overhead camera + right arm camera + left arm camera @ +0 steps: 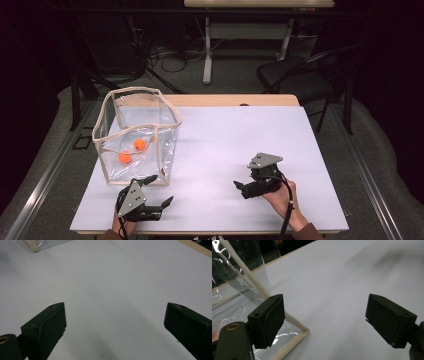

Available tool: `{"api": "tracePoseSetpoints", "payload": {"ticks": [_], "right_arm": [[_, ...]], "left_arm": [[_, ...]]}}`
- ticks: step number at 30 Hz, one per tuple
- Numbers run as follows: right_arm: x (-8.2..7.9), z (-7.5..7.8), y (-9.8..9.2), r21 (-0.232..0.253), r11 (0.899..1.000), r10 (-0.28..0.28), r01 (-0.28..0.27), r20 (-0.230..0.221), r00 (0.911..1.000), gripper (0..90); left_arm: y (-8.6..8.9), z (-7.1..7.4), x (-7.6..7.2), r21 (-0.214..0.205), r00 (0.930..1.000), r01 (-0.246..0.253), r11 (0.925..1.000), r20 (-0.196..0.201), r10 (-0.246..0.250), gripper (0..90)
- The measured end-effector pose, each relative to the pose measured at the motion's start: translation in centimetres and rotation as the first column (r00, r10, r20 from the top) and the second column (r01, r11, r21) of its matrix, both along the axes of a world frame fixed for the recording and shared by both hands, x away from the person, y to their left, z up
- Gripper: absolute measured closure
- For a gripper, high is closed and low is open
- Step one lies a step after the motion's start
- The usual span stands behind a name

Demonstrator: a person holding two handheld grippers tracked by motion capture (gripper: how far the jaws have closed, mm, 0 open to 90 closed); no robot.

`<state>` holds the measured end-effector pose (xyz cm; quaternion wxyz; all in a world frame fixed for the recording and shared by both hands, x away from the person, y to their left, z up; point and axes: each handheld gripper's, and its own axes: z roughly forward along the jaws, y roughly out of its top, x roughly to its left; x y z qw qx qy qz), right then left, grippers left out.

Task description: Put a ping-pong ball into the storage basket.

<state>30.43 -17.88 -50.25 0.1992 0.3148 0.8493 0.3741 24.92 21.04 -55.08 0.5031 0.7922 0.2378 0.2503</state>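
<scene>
A clear plastic bin (137, 132) with cream trim stands on the left of the white table (240, 130). Two orange balls (132, 151) lie on its floor. My left gripper (161, 189) sits at the front left, just off the bin's near right corner, open with nothing between its jaws. In the left gripper view the bin's trimmed bottom corner (297, 325) lies beside the left jaw of that gripper (327, 317). My right gripper (244, 176) is held at the front right over bare table, open. In the right gripper view my right gripper (117, 325) has white surface between its jaws.
A black chair (295, 75) and another table's legs (207, 45) stand beyond the far edge, with cables on the floor. The bin's corner (35, 246) shows at the top left of the right gripper view. The table's wooden far edge (230, 100) is exposed.
</scene>
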Motion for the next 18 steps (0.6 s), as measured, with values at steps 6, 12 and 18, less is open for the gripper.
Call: {"api": "tracePoseSetpoints", "payload": {"ticks": [6,12,18], "right_arm": [[-0.7,-0.7,-0.9,0.015,1.000,-0.009,0.009,0.020,0.9998,3.1],[-1.5,-1.3,-2.1,0.025,0.999,-0.032,0.031,0.045,0.9985,3.0],[-2.3,-2.1,-3.0,0.031,0.999,-0.047,0.045,0.058,0.9972,3.2]], "left_arm": [[0.0,0.0,0.0,-0.002,1.0000,0.001,1.0000,0.001,-0.001,15.9],[0.0,0.0,0.0,0.003,1.0000,-0.001,1.0000,0.001,0.001,15.9],[0.0,0.0,0.0,0.004,1.0000,-0.001,1.0000,0.000,0.001,15.9]]}}
